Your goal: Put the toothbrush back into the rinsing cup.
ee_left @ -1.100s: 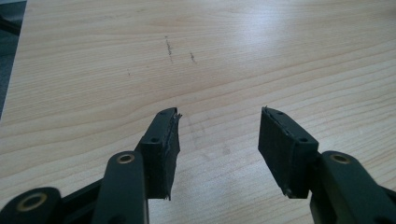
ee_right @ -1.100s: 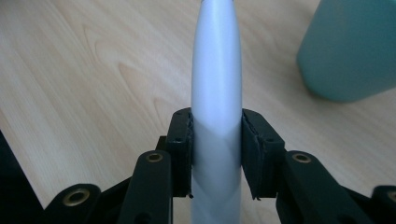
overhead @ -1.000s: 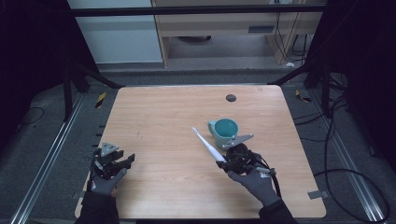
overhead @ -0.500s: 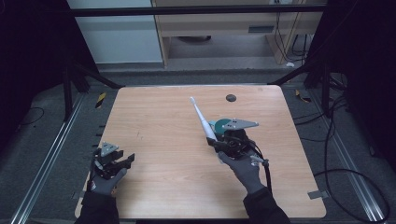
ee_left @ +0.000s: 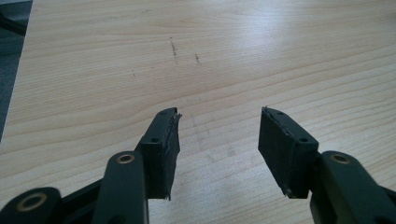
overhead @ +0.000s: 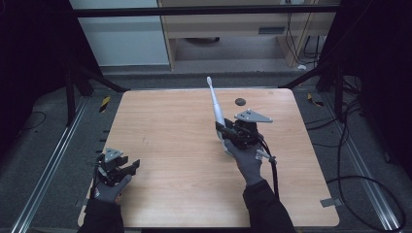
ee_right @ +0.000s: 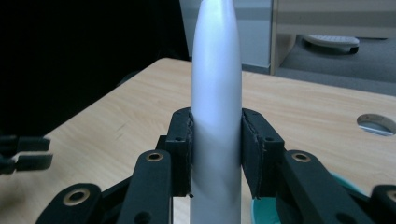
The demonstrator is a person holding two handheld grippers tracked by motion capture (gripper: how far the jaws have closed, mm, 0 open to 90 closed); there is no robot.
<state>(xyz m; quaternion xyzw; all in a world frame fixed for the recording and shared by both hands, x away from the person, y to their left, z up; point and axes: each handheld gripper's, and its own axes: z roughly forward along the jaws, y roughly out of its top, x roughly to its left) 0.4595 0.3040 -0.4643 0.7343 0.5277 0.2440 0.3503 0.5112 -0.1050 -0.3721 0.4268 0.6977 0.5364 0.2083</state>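
The right gripper (ee_right: pixel 215 154) clamps a white toothbrush (overhead: pixel 215 103) above a teal cup (ee_right: pixel 265 211) — contents hidden; the left gripper (ee_left: pixel 218 140), at seven o'clock, gapes.

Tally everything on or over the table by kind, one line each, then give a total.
Electric toothbrush, white: 1
Teal cup: 1
Grippers, left and right: 2
Total: 4
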